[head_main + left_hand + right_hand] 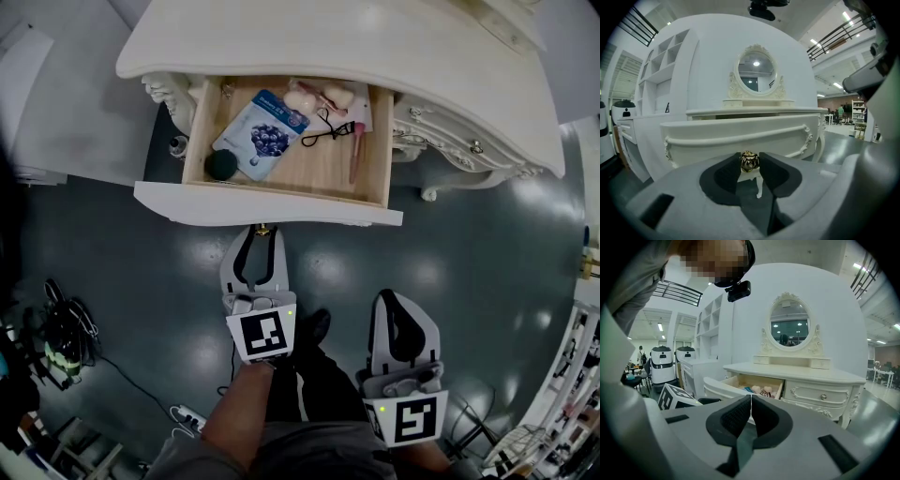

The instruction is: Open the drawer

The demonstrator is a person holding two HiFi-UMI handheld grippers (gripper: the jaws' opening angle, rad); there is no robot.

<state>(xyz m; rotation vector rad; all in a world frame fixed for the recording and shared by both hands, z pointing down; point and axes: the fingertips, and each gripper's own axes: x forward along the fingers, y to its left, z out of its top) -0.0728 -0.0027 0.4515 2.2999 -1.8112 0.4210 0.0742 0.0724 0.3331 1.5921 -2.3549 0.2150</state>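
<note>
Drawer (267, 204) sits pulled well out of the vanity (375, 56), contents showing. L gripper (262, 236) is clamped on its gold knob (749, 161), centre front, the only sensible hold. Knob looks smooth, prob. slippery. Drawer is stiff wood and likely slides easily. R gripper (751, 401) has jaws together, empty.

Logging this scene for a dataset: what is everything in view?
dressing table: one, cream, ahead of the person
drawer: one, cream with wood inside, pulled open
knob: one, gold, on the drawer front
packet: one, blue and white, drawer's left
round pad: one, dark, beside the packet
sponges: a few, pink, drawer's back
eyelash curler: one, black, drawer's middle
mirror: one, cream-framed, on the table
left gripper: one, grey, shut on the knob
right gripper: one, grey, shut, empty
</note>
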